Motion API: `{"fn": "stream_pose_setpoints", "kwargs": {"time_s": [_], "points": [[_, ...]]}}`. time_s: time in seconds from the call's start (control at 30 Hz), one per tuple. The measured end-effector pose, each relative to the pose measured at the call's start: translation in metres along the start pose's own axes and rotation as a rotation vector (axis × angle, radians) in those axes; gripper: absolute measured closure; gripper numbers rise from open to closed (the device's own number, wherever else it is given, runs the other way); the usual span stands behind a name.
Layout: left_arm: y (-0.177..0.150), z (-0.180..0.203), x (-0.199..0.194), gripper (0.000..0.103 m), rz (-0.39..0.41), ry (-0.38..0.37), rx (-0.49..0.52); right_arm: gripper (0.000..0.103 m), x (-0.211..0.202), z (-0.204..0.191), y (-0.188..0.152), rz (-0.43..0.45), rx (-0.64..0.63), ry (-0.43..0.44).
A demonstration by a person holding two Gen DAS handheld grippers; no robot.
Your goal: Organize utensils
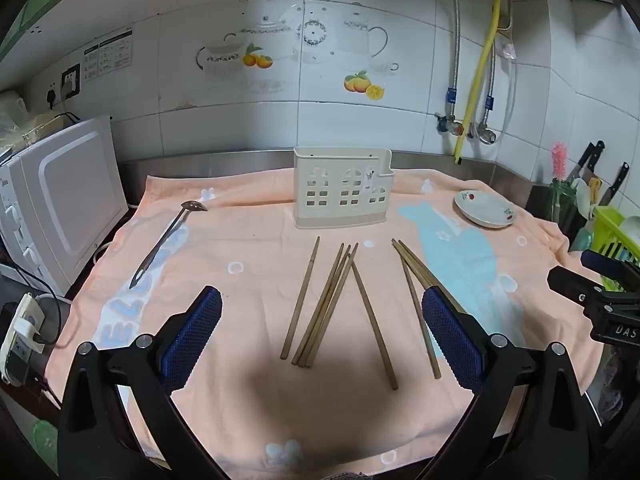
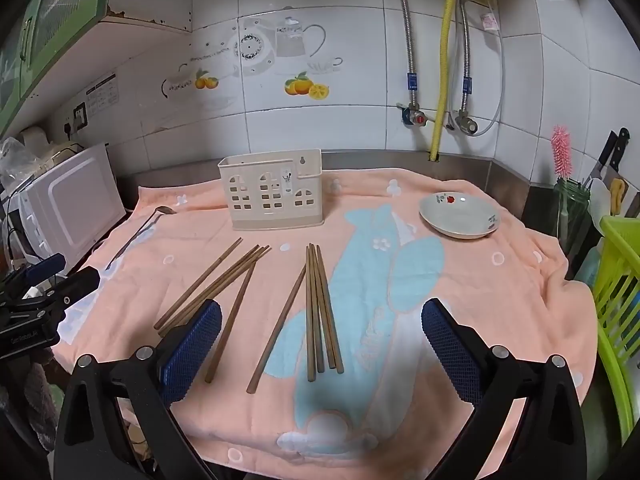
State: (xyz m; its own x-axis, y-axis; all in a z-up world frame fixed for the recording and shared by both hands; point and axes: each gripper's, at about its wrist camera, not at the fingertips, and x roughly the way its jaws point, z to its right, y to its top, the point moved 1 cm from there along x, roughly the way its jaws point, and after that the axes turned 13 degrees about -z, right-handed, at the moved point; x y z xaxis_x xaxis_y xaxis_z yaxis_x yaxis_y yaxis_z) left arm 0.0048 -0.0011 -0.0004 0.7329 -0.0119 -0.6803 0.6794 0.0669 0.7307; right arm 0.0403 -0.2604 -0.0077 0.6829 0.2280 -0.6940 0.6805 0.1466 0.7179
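Several wooden chopsticks point(image 1: 328, 304) lie loose on a peach towel point(image 1: 248, 248), in a left group and a right group point(image 2: 320, 308). A beige utensil holder point(image 1: 342, 186) stands upright behind them; it also shows in the right wrist view point(image 2: 272, 188). A metal ladle point(image 1: 168, 240) lies at the towel's left. My left gripper point(image 1: 322, 332) is open and empty above the near ends of the chopsticks. My right gripper point(image 2: 322, 336) is open and empty above the right group.
A small white dish point(image 1: 484, 209) sits at the towel's back right point(image 2: 460, 216). A white microwave point(image 1: 60, 208) stands at the left. A green rack point(image 2: 620, 300), knives and a pink brush point(image 2: 562, 152) stand at the right. Tiled wall with pipes behind.
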Motion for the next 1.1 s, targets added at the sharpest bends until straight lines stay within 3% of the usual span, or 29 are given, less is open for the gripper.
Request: {"fn": "stream_pose_setpoints", "kwargs": {"time_s": [1.1], "points": [[0.0034,0.0012,-0.0096,0.005,0.018,0.009,0.004,0.006,-0.0091,-0.0024,0.0013,0.022,-0.012,0.002]]}}
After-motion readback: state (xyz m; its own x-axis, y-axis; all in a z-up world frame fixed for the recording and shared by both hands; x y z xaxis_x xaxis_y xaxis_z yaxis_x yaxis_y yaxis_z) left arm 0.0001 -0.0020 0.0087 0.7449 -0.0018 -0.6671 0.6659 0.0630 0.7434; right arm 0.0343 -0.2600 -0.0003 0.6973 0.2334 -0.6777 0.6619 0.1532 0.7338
